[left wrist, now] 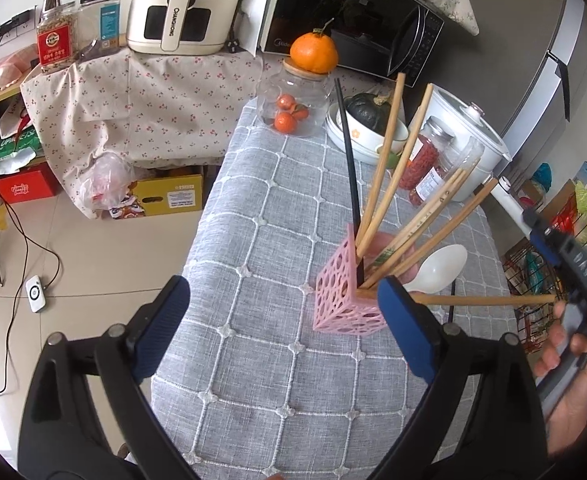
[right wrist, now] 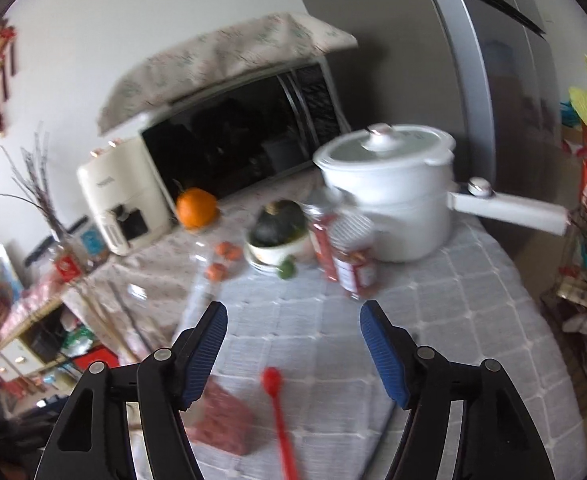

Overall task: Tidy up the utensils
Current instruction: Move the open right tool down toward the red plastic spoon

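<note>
A pink perforated holder (left wrist: 343, 298) stands on the grey quilted table (left wrist: 277, 208) and holds several wooden chopsticks (left wrist: 389, 168) and one black chopstick (left wrist: 349, 168). A white spoon (left wrist: 443, 266) and another wooden chopstick (left wrist: 485, 300) lie just right of it. My left gripper (left wrist: 283, 308) is open and empty, near the holder's left side. In the blurred right wrist view my right gripper (right wrist: 293, 322) is open and empty above the table, with a red spoon (right wrist: 277, 412) and the pink holder (right wrist: 223, 420) below it.
A glass jar with oranges (left wrist: 293, 104), a bowl with a dark squash (left wrist: 367, 120), a red-filled jar (left wrist: 425, 160) and a white pot (right wrist: 393, 192) stand at the table's far end. A microwave (left wrist: 349, 20) and air fryer (left wrist: 181, 4) stand behind. The floor lies left.
</note>
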Motion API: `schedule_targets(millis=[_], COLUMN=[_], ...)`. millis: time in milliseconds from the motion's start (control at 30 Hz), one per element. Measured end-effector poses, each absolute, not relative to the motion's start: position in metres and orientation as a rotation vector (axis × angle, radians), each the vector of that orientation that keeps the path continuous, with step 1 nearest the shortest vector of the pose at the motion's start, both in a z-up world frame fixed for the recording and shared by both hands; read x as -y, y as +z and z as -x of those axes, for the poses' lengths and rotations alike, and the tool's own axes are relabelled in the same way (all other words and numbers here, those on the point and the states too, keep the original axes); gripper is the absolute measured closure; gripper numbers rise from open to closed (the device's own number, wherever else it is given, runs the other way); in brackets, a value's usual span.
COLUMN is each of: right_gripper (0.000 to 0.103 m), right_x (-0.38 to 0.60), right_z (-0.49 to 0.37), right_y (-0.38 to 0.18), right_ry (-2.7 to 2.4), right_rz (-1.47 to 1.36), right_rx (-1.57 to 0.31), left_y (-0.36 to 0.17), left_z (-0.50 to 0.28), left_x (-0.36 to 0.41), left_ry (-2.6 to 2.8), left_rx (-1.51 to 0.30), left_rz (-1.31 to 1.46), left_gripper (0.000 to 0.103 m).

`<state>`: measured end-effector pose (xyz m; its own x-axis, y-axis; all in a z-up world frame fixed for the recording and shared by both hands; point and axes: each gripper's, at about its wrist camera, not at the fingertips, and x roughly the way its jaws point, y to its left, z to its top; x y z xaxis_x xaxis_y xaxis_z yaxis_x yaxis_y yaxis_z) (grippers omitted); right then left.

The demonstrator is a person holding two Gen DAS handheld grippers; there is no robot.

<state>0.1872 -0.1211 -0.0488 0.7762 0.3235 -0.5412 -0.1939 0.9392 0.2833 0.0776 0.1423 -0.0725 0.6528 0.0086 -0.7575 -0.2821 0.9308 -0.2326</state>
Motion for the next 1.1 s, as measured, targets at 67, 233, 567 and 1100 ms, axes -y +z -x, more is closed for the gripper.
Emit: schedule_targets(millis=[67, 233, 567, 1100], right_gripper=[0.033, 0.033, 0.033, 0.016], right_x=[0.122, 0.099, 0.056, 0.033], right_z=[-0.192, -0.201, -0.207, -0.225], right_y=[-0.068, -0.122, -0.183, -0.214], right_ry=[0.269, 0.325, 0.395, 0.352], right_rz=[-0.181, -0.056, 0.127, 0.179], right_rx=[-0.664, -0.795, -0.930, -0.970], left_y=[-0.076, -0.091, -0.100, -0.094], left_z=[-0.079, -0.083, -0.083, -0.079], left_x=[-0.142, -0.140, -0.138, -0.137], left_ry=[0.171, 0.195, 0.220, 0.202], left_rx=[-0.856, -0.912, -0.950, -0.942], left_rz=[0.345, 0.318, 0.256, 0.255], left_gripper=[0.008, 0.001, 0.001, 0.001])
